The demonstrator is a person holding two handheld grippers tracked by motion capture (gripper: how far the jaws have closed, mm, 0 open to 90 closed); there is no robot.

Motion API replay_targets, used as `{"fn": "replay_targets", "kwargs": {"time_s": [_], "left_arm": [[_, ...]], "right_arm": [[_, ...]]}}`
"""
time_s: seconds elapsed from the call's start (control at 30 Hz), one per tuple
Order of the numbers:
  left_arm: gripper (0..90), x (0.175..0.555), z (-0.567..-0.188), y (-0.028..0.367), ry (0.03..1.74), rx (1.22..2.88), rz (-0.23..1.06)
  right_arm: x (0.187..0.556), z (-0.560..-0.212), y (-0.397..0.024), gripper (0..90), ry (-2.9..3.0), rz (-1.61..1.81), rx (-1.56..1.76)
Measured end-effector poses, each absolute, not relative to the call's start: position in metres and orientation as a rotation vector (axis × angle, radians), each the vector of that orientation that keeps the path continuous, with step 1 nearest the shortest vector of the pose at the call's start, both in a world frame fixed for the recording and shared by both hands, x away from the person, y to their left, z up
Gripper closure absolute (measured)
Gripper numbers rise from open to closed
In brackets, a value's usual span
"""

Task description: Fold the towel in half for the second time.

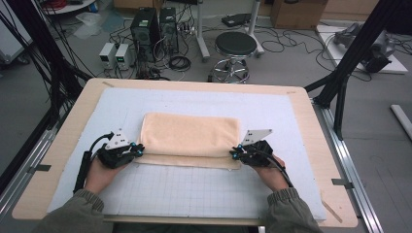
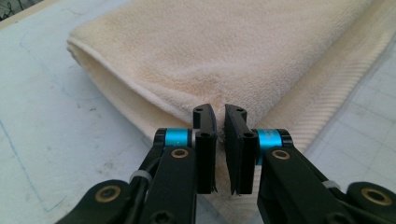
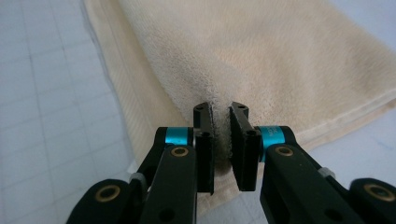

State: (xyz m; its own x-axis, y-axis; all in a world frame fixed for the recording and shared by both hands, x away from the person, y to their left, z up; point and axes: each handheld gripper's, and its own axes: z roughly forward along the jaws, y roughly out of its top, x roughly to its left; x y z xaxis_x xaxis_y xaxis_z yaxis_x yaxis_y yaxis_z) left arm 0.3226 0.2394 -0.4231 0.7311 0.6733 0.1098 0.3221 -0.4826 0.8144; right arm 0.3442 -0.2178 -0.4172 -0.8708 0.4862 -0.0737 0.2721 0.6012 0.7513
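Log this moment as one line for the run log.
stage: gripping | left gripper: shut on towel near-left corner | right gripper: shut on towel near-right corner | towel: folded, flat on mat

Grey floor (image 1: 286,63), black stool (image 1: 235,44), tangled cables (image 1: 180,62).

High view: fixed overhead on the person's side, facing forward and down, takes in the whole table (image 1: 311,126) and the floor beyond. Left gripper view: low, very close, looks along its jaws at the towel's (image 2: 243,51) near-left corner. Right gripper view: same closeness, at the near-right corner. All three share the towel's near edge.
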Motion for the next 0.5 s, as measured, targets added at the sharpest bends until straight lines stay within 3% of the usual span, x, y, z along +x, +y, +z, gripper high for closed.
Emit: {"fn": "replay_targets", "kwargs": {"time_s": [0.3,0.33,0.4,0.43,0.5], "left_arm": [[83.8,0.3,-0.414,0.242,0.722,2.099,0.505],[81.4,0.299,-0.414,0.242,0.726,2.094,0.504],[61.9,0.297,-0.412,0.242,0.749,2.059,0.511],[57.6,0.297,-0.41,0.242,0.747,2.049,0.507],[57.4,0.299,-0.408,0.238,0.736,2.026,0.514]], "right_arm": [[0.324,-0.404,-0.223,79.4,2.595,1.146,0.563],[0.323,-0.406,-0.223,74.6,2.607,1.128,0.565],[0.322,-0.406,-0.225,64.4,2.602,1.148,0.592],[0.322,-0.405,-0.226,63.3,2.587,1.182,0.608],[0.323,-0.401,-0.228,63.2,2.546,1.258,0.619]]}}
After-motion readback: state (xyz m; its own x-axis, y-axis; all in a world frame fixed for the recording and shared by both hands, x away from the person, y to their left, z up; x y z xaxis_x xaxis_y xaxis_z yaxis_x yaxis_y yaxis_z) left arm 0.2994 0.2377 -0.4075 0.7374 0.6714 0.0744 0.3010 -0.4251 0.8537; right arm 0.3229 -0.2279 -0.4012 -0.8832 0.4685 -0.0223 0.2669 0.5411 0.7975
